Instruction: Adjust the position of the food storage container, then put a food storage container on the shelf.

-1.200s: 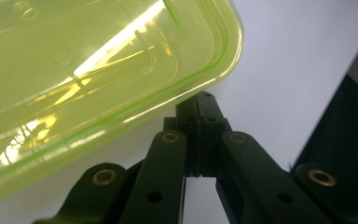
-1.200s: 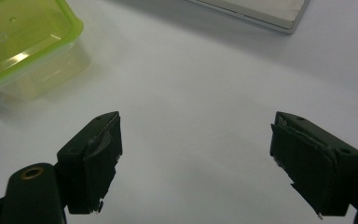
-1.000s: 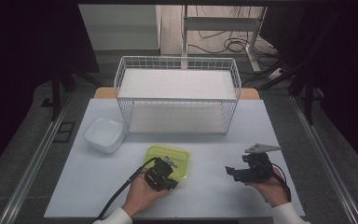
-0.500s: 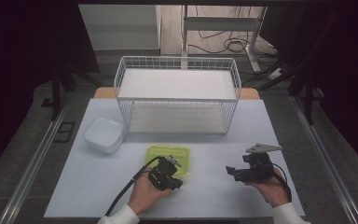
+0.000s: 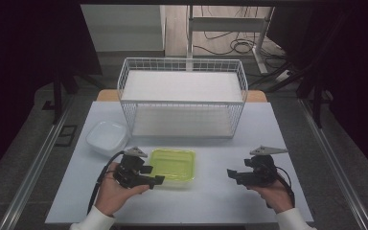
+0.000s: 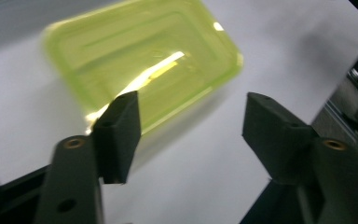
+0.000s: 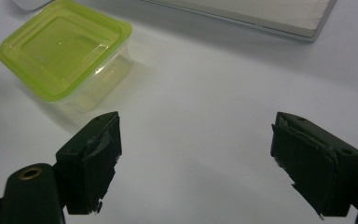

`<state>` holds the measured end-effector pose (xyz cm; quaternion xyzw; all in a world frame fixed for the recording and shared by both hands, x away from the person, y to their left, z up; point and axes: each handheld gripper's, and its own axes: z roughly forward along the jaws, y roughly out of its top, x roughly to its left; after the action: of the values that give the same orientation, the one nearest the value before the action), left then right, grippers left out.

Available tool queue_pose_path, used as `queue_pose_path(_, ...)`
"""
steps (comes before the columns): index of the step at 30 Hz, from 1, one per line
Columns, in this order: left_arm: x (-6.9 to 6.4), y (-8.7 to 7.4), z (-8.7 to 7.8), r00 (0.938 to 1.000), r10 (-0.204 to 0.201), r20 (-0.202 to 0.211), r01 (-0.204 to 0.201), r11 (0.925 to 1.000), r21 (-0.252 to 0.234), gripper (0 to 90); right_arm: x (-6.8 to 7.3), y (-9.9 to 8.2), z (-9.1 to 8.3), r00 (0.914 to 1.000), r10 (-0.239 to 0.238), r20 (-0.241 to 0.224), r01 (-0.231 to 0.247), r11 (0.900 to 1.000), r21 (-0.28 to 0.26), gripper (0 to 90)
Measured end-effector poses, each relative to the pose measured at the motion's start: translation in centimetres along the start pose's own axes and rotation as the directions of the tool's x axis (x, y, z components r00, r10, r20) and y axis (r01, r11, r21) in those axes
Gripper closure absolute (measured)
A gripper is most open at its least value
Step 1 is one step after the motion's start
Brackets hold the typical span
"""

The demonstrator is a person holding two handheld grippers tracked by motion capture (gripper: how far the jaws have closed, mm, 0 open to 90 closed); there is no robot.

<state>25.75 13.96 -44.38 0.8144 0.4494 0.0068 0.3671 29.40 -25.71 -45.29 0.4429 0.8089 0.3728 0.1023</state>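
My left tongs (image 5: 157,180) have just opened off the lidded yellow-green container (image 5: 173,163), now resting released near-centre on the worktop (image 5: 206,201), while my right tongs (image 5: 232,173) hang open, empty.

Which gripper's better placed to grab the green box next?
Left. The left gripper sits right beside the green box, jaws just opened, nothing between them. The right gripper is farther off.
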Motion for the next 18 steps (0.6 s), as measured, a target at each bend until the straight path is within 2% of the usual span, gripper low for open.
queue_pose_path(6,2.3,-0.3,-0.7,0.9950,-0.069,-0.072,0.070,0.9975,0.008,26.0,0.3,0.1,0.2,0.9999,-0.016,-0.007,0.016,0.9996,0.024,17.3)
queue_pose_path(10,3.0,-0.5,-0.8,0.9923,-0.090,-0.086,0.091,0.9957,0.017,24.1,0.3,0.1,0.3,0.9998,-0.019,-0.008,0.019,0.9994,0.030,17.4)
queue_pose_path(18,3.5,-0.6,-1.1,0.9901,-0.105,-0.093,0.106,0.9943,0.010,21.5,0.4,0.2,0.4,0.9997,-0.019,-0.014,0.019,0.9992,0.036,17.7)
